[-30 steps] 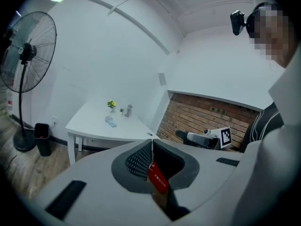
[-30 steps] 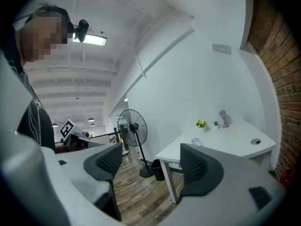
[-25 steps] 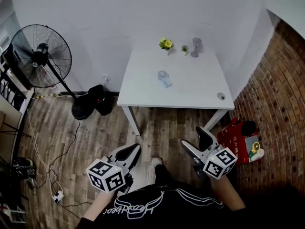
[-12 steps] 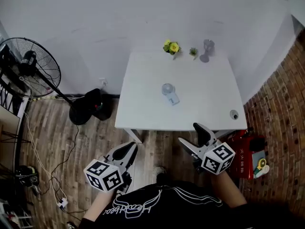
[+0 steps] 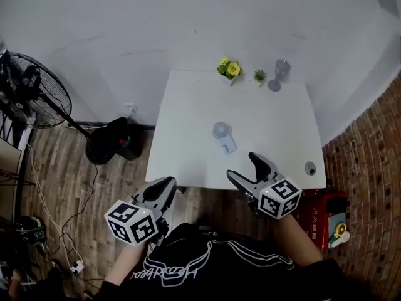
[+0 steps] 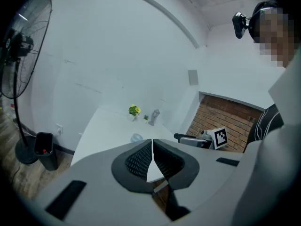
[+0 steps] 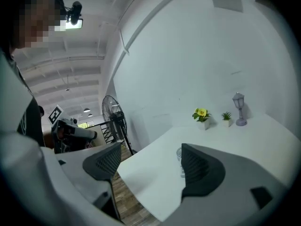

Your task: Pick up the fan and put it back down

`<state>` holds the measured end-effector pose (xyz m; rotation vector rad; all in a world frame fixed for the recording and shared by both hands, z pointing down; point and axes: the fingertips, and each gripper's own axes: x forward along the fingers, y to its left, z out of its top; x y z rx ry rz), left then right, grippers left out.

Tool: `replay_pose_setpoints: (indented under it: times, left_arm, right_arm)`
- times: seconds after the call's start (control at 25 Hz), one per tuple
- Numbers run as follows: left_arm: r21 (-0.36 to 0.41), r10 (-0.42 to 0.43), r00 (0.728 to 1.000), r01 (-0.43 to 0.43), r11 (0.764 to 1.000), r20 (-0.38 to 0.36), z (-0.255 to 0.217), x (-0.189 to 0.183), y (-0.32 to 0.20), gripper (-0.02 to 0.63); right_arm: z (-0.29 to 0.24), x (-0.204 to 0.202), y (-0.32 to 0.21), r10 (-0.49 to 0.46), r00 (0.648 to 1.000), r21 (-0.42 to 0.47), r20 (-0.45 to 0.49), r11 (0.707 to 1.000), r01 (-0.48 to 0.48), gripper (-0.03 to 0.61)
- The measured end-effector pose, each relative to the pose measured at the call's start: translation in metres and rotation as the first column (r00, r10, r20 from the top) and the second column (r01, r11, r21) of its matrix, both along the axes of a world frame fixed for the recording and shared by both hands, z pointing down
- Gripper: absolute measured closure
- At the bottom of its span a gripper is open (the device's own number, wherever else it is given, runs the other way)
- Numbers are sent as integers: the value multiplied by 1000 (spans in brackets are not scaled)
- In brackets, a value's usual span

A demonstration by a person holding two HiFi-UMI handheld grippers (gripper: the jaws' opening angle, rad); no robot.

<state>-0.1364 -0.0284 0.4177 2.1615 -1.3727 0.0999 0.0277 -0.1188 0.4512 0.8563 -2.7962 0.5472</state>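
A small pale-blue hand fan [image 5: 222,134] lies flat near the middle of the white table [image 5: 188,149]; it also shows as the hand fan [image 6: 136,137] and, half hidden behind a jaw, the hand fan [image 7: 179,153]. My right gripper [image 5: 241,168] stands open over the table's front edge, short of the fan, nothing between its jaws [image 7: 150,163]. My left gripper [image 5: 164,190] is shut and empty, below the table's front left corner; its jaws [image 6: 153,147] meet. A tall black standing fan [image 5: 28,89] stands on the floor at far left.
At the table's back edge stand a yellow flower pot [image 5: 229,69], a tiny green plant [image 5: 259,76] and a grey lantern ornament [image 5: 280,74]. A small round object [image 5: 309,167] sits at the front right corner. A black bin [image 5: 119,140], floor cables [image 5: 69,218] and a red box [image 5: 329,209] flank the table.
The view has moved in towards the table. Both grippers have come forward; the right one now reaches over the table's front edge. Their jaw states are the same.
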Motion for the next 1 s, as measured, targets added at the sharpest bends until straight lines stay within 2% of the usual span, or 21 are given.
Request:
replay_pose_setpoints:
  times: [0.28,0.4,0.72,1.0]
  left_arm:
    - [-16,38,999,-38,999,-6,11,-6,-38,578]
    - [-26,59,998,-59,998,-8,17,-10,-59,578]
    - [-69,102,995,-103,992,-15,31,-20,-109,578]
    - [-90,110,994,-111,990,-8,38,-32,-138,578]
  right_arm:
    - [28,-17,-34,4,999,-43,-49,999,-6,193]
    - [41,-24,-51,21,996,-39,-91,999,-25,216]
    - [78,-37,-90,33,976,-66,-213,997,-48,212]
    - [110,-40,-114,41,961,-122,-274,989,-77,209]
